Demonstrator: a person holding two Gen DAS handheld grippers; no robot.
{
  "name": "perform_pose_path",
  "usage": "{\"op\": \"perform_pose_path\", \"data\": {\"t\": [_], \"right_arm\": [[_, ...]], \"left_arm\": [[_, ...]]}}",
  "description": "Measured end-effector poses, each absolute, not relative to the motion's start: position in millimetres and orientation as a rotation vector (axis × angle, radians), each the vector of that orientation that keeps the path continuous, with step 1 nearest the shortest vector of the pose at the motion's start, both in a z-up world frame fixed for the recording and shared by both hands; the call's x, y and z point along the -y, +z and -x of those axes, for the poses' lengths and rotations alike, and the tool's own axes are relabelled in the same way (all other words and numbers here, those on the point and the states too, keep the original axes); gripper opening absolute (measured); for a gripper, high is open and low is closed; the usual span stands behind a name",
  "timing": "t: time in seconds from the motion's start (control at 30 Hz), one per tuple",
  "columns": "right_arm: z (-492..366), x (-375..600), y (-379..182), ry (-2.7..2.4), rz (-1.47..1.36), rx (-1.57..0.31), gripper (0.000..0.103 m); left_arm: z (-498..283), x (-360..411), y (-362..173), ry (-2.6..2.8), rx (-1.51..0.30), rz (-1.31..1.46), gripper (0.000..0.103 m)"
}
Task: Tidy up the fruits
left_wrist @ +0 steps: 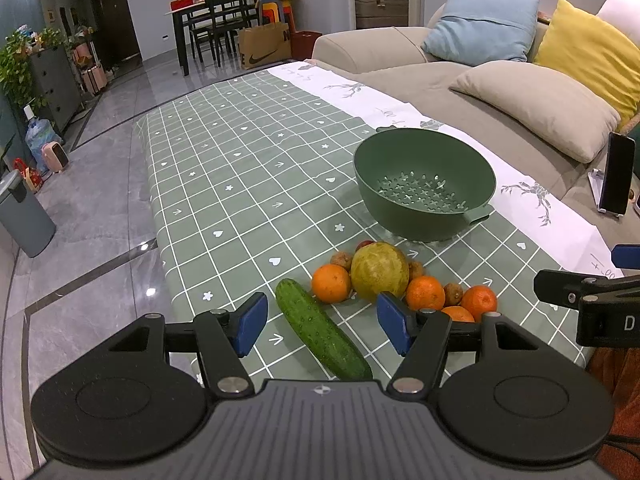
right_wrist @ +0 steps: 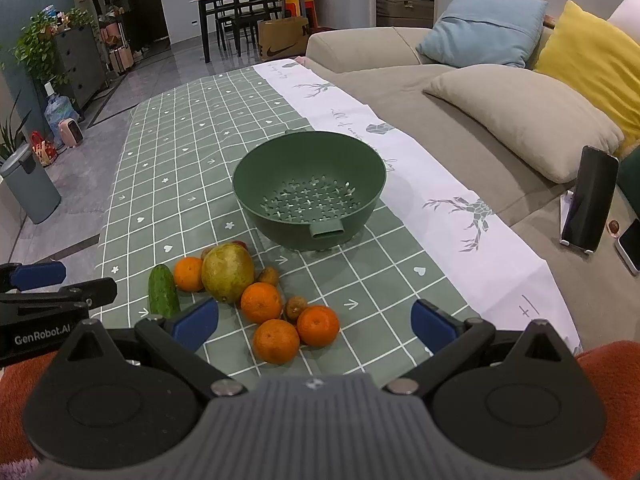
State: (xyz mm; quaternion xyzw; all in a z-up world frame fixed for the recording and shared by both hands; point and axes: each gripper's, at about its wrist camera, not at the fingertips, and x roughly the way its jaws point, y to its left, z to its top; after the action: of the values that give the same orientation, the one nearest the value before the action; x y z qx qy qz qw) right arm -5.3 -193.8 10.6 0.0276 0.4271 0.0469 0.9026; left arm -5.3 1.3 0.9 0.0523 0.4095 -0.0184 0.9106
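Observation:
A green strainer bowl [left_wrist: 424,184] [right_wrist: 310,188] stands empty on the green checked tablecloth [left_wrist: 240,184]. In front of it lies a pile of fruit: a big yellow-green mango [left_wrist: 379,270] [right_wrist: 227,272], several oranges [left_wrist: 331,283] [right_wrist: 276,341], small brown kiwis [right_wrist: 296,307] and a cucumber [left_wrist: 322,332] [right_wrist: 163,291]. My left gripper [left_wrist: 322,324] is open above the cucumber, which lies between its blue pads without touching them. My right gripper [right_wrist: 314,326] is open over the nearest oranges, holding nothing.
A beige sofa [right_wrist: 460,92] with blue, yellow and beige cushions runs along the table's right side. A phone on a stand [right_wrist: 588,204] sits at the right. An orange cloth [right_wrist: 608,364] lies at the near edge. Dining table and chairs [left_wrist: 216,20] are far back.

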Motion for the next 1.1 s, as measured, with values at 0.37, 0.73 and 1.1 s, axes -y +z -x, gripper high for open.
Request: {"op": "perform_pose_path", "data": {"t": [0.37, 0.73, 1.1], "right_arm": [[5.6, 193.9, 10.5, 0.094, -0.061, -0.887, 0.099], [5.8, 193.9, 10.7, 0.095, -0.063, -0.888, 0.099], [3.1, 195.6, 5.7, 0.110, -0.084, -0.893, 0.099]], "left_arm": [[5.3, -0.7, 2.2, -0.038, -0.846, -0.110, 0.074], [5.7, -0.6, 2.2, -0.039, -0.847, -0.110, 0.075], [-1.9, -7.1, 0.4, -0.093, -0.886, -0.073, 0.072]]}}
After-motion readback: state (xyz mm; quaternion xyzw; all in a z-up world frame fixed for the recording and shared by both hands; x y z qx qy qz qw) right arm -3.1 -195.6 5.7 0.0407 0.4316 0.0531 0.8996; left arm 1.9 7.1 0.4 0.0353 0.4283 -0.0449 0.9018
